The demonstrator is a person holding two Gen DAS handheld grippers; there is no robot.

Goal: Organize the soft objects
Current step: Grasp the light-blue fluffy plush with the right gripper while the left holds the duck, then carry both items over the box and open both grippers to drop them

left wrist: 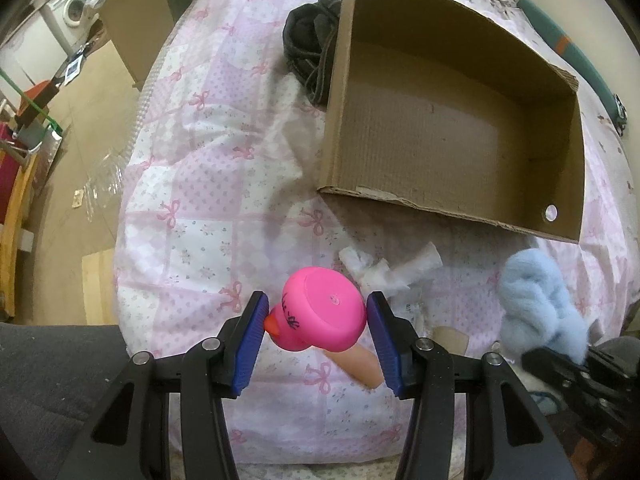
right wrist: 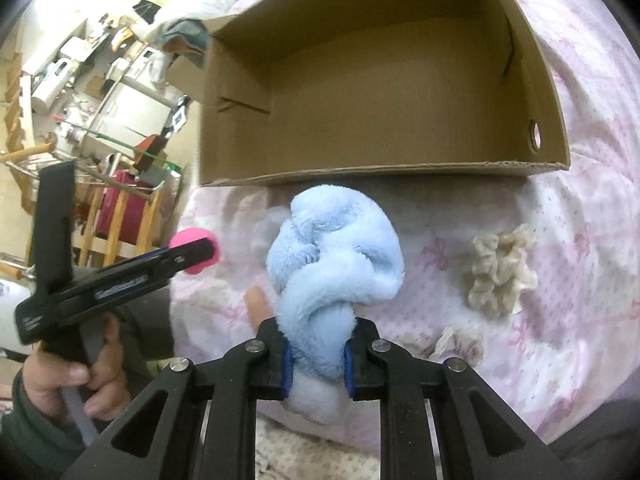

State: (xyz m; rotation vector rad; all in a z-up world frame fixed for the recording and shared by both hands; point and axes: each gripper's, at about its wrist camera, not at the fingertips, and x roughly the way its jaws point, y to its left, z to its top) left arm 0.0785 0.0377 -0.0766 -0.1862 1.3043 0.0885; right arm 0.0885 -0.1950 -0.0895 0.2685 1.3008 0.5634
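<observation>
- Left wrist view: the left gripper [left wrist: 316, 320] squeezes a pink rubber duck [left wrist: 320, 314] between its blue pads, up above the pink bow bedspread [left wrist: 192, 184]; the empty cardboard box [left wrist: 452, 120] sits farther back on the bed, with a dark cloth [left wrist: 310, 48] touching its left wall; white crumpled bits [left wrist: 384, 270] lie near the box's front edge.
- Right wrist view: the right gripper [right wrist: 316, 364] is closed tight on a fluffy light blue toy [right wrist: 336, 256], just in front of the box's front wall; a cream ruffled scrunchie [right wrist: 500, 270] lies on the bedspread to the right.
</observation>
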